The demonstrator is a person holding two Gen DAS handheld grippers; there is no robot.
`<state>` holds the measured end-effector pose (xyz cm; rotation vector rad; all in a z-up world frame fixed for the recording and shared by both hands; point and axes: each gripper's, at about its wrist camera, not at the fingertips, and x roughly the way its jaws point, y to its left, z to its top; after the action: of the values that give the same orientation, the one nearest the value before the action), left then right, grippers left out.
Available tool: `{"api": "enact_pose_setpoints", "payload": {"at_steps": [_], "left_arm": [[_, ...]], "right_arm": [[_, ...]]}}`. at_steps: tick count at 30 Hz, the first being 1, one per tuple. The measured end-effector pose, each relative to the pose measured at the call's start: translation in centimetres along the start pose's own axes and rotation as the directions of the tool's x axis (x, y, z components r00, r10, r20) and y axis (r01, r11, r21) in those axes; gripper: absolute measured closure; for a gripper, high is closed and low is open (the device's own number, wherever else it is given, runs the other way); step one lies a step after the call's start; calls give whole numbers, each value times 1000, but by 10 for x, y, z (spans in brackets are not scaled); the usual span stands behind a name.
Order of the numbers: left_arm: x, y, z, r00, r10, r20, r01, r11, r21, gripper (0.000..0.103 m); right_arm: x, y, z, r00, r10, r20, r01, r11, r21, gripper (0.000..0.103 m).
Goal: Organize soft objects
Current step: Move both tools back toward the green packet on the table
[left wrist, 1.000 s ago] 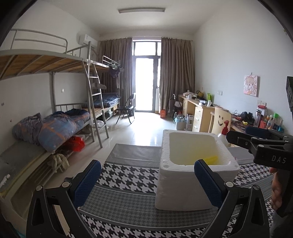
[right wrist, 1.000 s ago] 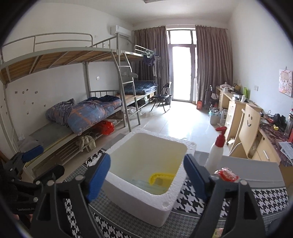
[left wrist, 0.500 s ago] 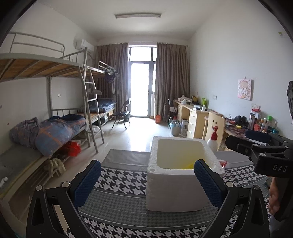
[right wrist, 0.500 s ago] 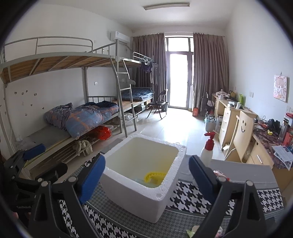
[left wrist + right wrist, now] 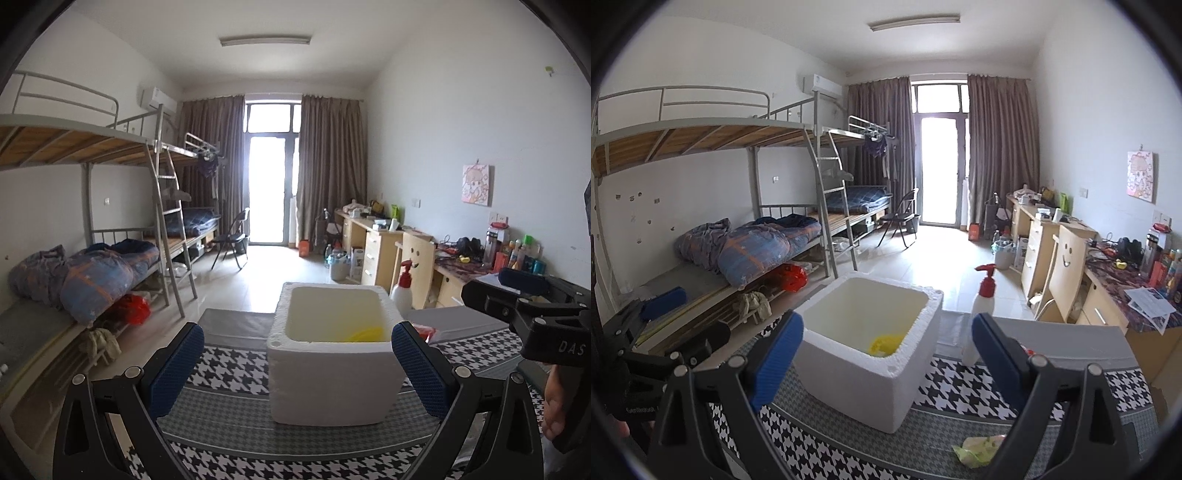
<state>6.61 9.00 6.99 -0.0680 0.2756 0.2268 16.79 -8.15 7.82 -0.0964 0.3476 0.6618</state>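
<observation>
Sorting looks partly done, judging by the white foam box [image 5: 871,347] on the houndstooth worktop [image 5: 964,384], which already holds a yellow soft thing [image 5: 884,343] at its bottom. Both the left tongs [image 5: 295,365] and the right tongs [image 5: 886,354] hang wide open and empty, the box framed between their blue pads. At about five o'clock from the box, in the right view, a crumpled pale green soft thing [image 5: 979,448] lies loose, apparently left to collect.
</observation>
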Motion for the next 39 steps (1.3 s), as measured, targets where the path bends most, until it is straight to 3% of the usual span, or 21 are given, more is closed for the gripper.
{"api": "enact_pose_setpoints", "payload": {"at_steps": [24, 39], "left_arm": [[-4, -37, -17, 995, -101, -21, 102, 994, 49, 1], [-7, -67, -29, 976, -213, -48, 216, 973, 79, 1]], "right_arm": [[-44, -9, -26, 993, -103, 52, 103, 995, 17, 8], [-57, -31, -41, 989, -144, 34, 141, 988, 66, 8]]}}
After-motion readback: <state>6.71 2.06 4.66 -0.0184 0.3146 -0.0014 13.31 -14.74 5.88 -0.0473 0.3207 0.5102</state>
